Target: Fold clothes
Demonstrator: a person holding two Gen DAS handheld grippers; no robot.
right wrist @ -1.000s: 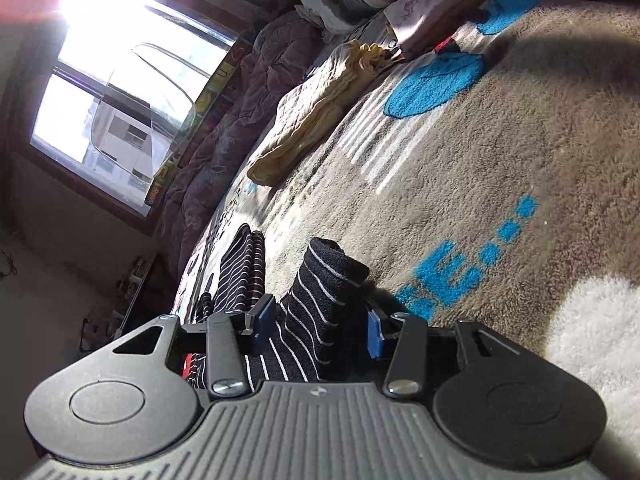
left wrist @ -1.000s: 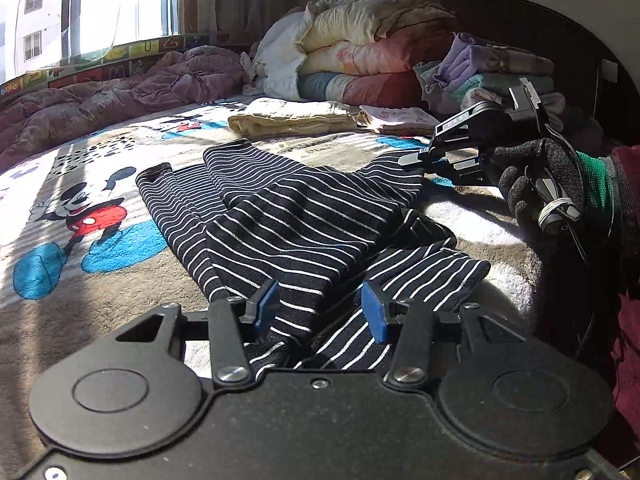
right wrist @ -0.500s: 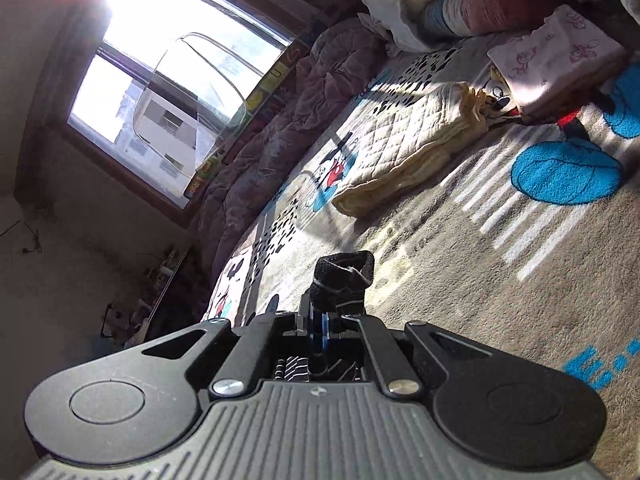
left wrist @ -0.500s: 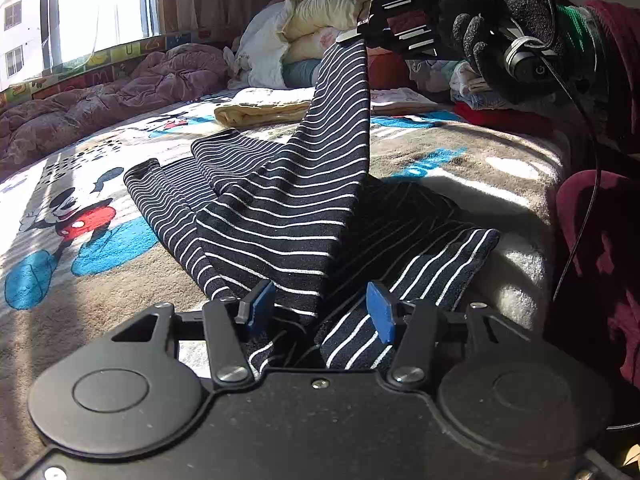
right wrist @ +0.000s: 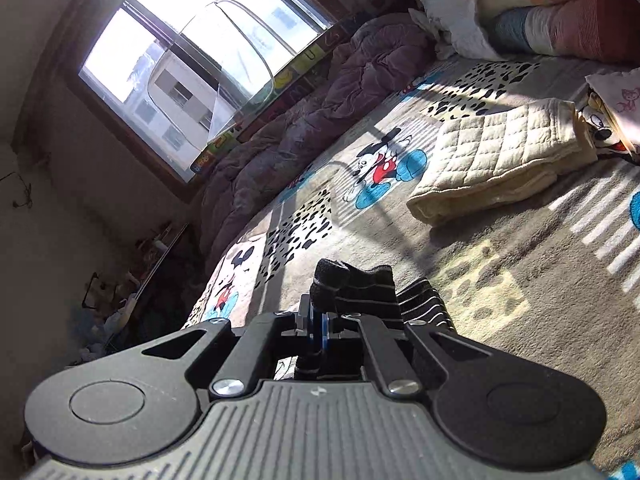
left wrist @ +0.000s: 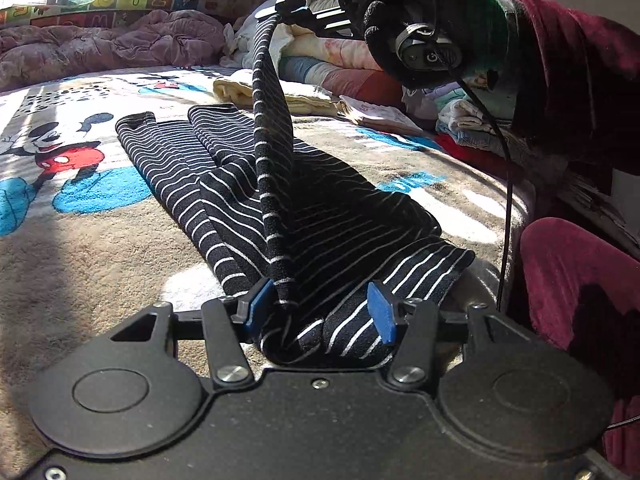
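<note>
1. At six o'clock we see the left gripper (left wrist: 320, 312) with its blue pads spread wide, astride the near hem of the striped garment (left wrist: 224, 184), which lies on the cartoon blanket (left wrist: 80, 240).
2. The right gripper (right wrist: 318, 332) is clamped tight on a corner of the striped garment, lifting a panel up toward twelve o'clock.
3. Farther off, at one o'clock, a folded cream quilt (right wrist: 500, 156) lies flat.
4. Beyond it we see stacked bedding (left wrist: 344, 52); no containers show.

Garment (left wrist: 224, 184) lies on bed blanket (left wrist: 80, 248); folded quilt (left wrist: 288, 94) behind it; bedding pile (left wrist: 340, 52) farther back.
</note>
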